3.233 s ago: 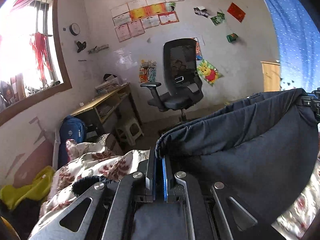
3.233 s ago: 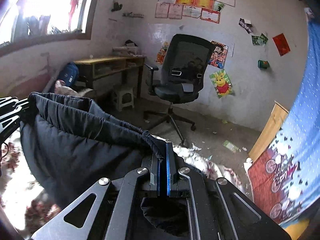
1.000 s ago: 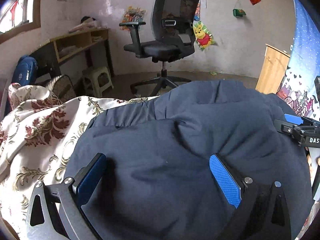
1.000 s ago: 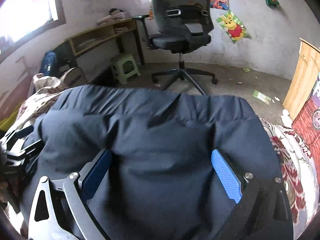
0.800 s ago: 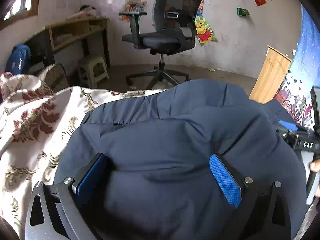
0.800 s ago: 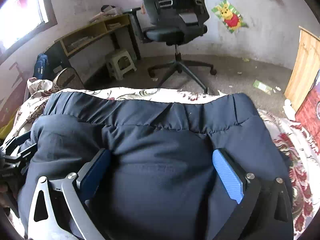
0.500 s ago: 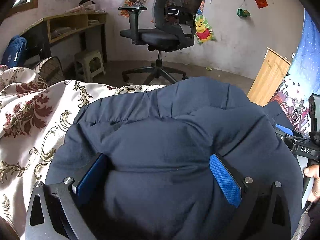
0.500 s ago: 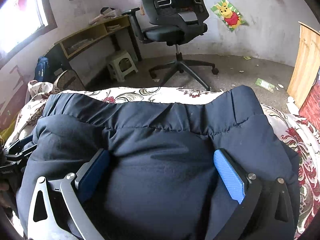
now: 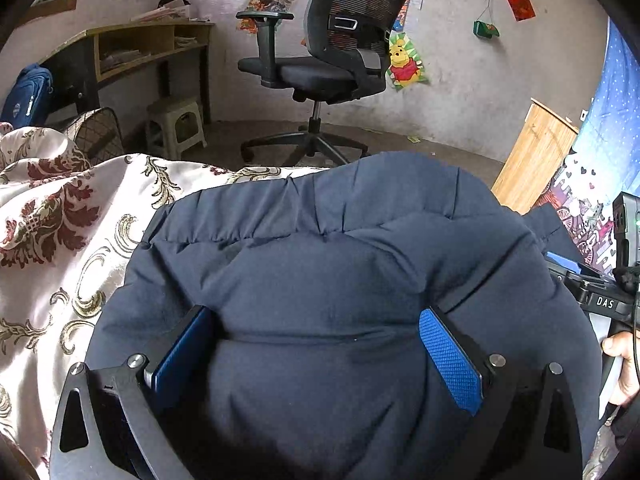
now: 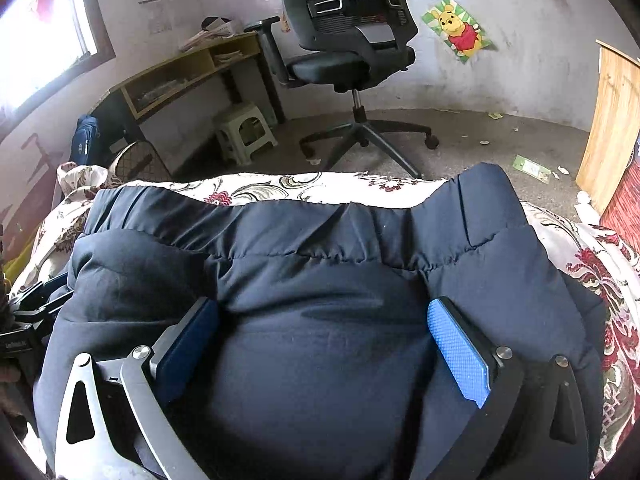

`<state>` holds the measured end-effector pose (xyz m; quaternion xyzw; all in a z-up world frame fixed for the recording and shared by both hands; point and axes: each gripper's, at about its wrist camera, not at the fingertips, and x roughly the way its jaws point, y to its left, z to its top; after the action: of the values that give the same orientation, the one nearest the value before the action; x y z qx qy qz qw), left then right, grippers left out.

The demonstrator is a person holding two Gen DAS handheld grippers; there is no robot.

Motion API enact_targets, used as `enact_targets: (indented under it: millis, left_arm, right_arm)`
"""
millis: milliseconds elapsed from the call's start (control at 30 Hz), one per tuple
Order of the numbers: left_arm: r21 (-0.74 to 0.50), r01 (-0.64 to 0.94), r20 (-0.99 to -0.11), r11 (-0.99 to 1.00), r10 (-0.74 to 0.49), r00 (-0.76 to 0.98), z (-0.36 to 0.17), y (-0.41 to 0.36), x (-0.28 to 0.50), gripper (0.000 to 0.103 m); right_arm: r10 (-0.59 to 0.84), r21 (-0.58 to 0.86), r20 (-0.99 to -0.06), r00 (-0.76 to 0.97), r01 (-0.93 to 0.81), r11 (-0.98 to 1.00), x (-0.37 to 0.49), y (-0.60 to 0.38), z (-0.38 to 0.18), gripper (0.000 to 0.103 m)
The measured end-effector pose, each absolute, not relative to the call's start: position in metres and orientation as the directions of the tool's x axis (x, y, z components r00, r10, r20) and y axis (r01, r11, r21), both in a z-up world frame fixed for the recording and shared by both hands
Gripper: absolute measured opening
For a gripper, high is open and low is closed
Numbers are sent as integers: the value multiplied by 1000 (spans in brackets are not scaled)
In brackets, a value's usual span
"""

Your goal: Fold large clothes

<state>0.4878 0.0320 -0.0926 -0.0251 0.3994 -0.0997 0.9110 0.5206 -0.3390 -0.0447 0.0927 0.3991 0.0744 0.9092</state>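
A large dark navy padded jacket [image 9: 320, 272] lies folded over on a floral bedspread [image 9: 60, 240]; it also fills the right wrist view [image 10: 320, 280]. My left gripper [image 9: 316, 344] is open, its blue pads spread wide and resting on the jacket's puffy top. My right gripper [image 10: 320, 332] is open the same way over the jacket's right part. The right gripper's body shows at the right edge of the left wrist view [image 9: 600, 292], held by a hand. The left gripper's body shows at the left edge of the right wrist view [image 10: 28, 320].
The bed's far edge runs just beyond the jacket [image 10: 304, 186]. A black office chair [image 9: 332, 60] stands on the floor behind it. A wooden desk [image 10: 180, 76], a small stool [image 10: 244, 132], a blue bag [image 9: 24, 96] and a wooden board [image 10: 612, 120] stand around.
Both grippers, earlier shut on the jacket's edge and holding it up, have let go and opened. The jacket now lies folded on the bed and both grippers have lowered onto it.
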Motion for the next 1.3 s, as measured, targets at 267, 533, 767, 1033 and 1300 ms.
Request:
enact_targets:
  millis: [267, 533, 767, 1033, 1300]
  left_arm:
    - [-122, 162, -722, 979, -200, 663, -93, 31, 487, 103]
    - [-116, 163, -718, 980, -196, 668, -92, 30, 486, 103]
    - [-99, 138, -730, 985, -166, 662, -87, 30, 487, 103]
    - [-45, -3, -737, 999, -31, 675, -73, 40, 479, 103]
    - [21, -76, -715, 997, 68, 695, -54, 63, 464, 103]
  right_arm:
    - [206, 224, -709, 675, -61, 973, 520, -342, -45, 102]
    - [199, 226, -668, 717, -59, 972, 508, -347, -42, 102]
    - [169, 200, -660, 732, -46, 979, 498, -355, -24, 102]
    - [61, 102, -655, 753, 8, 995, 475, -380, 0, 102]
    - [-53, 48, -661, 749, 113, 992, 461, -427, 19, 102]
